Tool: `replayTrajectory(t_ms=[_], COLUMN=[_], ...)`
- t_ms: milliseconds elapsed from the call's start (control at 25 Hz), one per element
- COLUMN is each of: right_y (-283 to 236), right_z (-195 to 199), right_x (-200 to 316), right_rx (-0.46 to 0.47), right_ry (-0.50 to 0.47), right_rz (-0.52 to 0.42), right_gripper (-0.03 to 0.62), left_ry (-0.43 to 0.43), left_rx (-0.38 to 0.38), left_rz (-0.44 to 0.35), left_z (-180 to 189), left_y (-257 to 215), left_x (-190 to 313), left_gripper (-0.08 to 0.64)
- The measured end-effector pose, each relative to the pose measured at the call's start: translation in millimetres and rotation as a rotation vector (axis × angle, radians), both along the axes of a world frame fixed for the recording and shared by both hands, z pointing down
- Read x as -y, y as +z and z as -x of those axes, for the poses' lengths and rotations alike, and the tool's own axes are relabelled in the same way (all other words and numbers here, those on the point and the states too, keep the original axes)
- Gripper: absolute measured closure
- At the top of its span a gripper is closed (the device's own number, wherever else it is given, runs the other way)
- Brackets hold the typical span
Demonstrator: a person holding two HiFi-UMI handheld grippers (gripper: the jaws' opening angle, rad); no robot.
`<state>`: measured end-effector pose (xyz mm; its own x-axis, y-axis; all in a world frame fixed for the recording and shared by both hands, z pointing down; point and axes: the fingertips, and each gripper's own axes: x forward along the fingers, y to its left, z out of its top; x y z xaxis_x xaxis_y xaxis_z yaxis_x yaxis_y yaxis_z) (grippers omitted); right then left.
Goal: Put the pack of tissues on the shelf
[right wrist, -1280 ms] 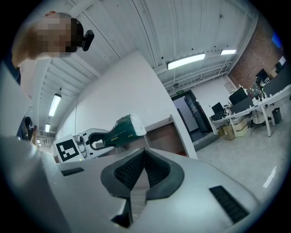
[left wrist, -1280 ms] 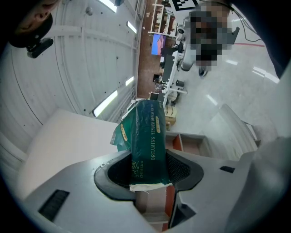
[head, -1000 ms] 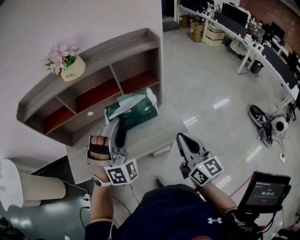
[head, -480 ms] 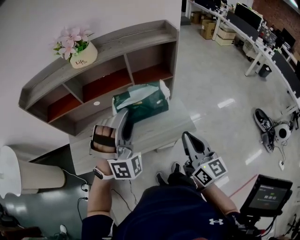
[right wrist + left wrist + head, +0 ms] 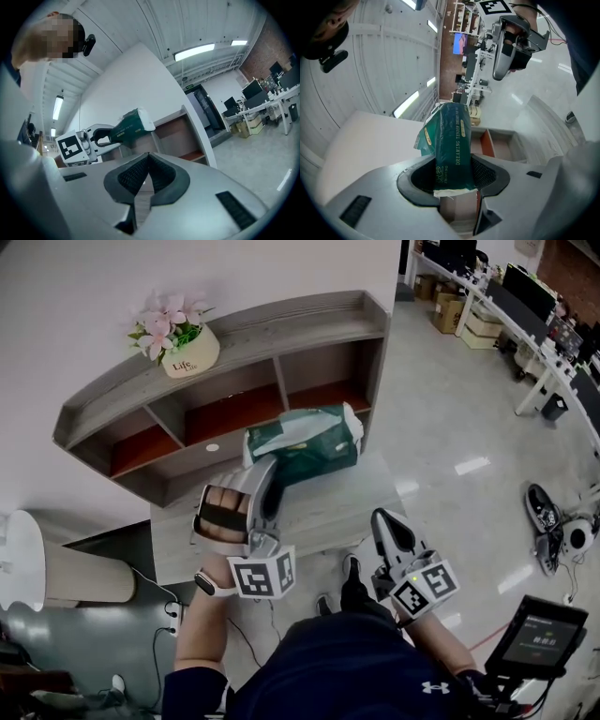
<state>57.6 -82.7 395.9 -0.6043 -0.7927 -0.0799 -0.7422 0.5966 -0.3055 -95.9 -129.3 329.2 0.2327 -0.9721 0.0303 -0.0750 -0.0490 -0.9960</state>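
The left gripper (image 5: 267, 474) pinches the pack of tissues (image 5: 305, 442) by one narrow end, its black ribbed pads pressed into the soft wrap on both sides. The pack is a plump oblong block in glossy dark green film with pale lettering, crinkled at the seams. Its far end is white. It juts out level beyond the jaws, clear of the pale wood-grain table (image 5: 319, 512) below and just short of the shelf (image 5: 234, 334).

The shelf stands straight ahead of the left gripper. It is a grey wood-grain frame with a curved, rimmed top board and open square cubbies with reddish-brown floors. A rounded cream pot (image 5: 190, 357) of pink flowers sits on the top board, beyond and to the left of that gripper.

The right gripper (image 5: 386, 521) hangs to the right of the left one, well apart from the pack. Its textured pads are pressed together at the tips with nothing between them.
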Motion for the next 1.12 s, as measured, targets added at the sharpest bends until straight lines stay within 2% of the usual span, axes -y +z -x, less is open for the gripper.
replayTrajectory(t_ms=[280, 600, 1120], right_y=[-7, 0, -3], right_z=[-5, 0, 29], right_x=[37, 87, 156], right_rx=[0.003, 0.008, 0.025], right_ry=[-0.040, -0.101, -0.191], right_rz=[-0.013, 0.018, 0.019], right_gripper=[0.583, 0.583, 0.583], left_ry=[-0.033, -0.053, -0.100], left_rx=[0.005, 0.032, 0.056], left_rz=[-0.012, -0.023, -0.088], left_z=[-3, -6, 11], left_y=[-11, -22, -56], left_x=[30, 76, 137], left_gripper=[0.351, 0.351, 0.351])
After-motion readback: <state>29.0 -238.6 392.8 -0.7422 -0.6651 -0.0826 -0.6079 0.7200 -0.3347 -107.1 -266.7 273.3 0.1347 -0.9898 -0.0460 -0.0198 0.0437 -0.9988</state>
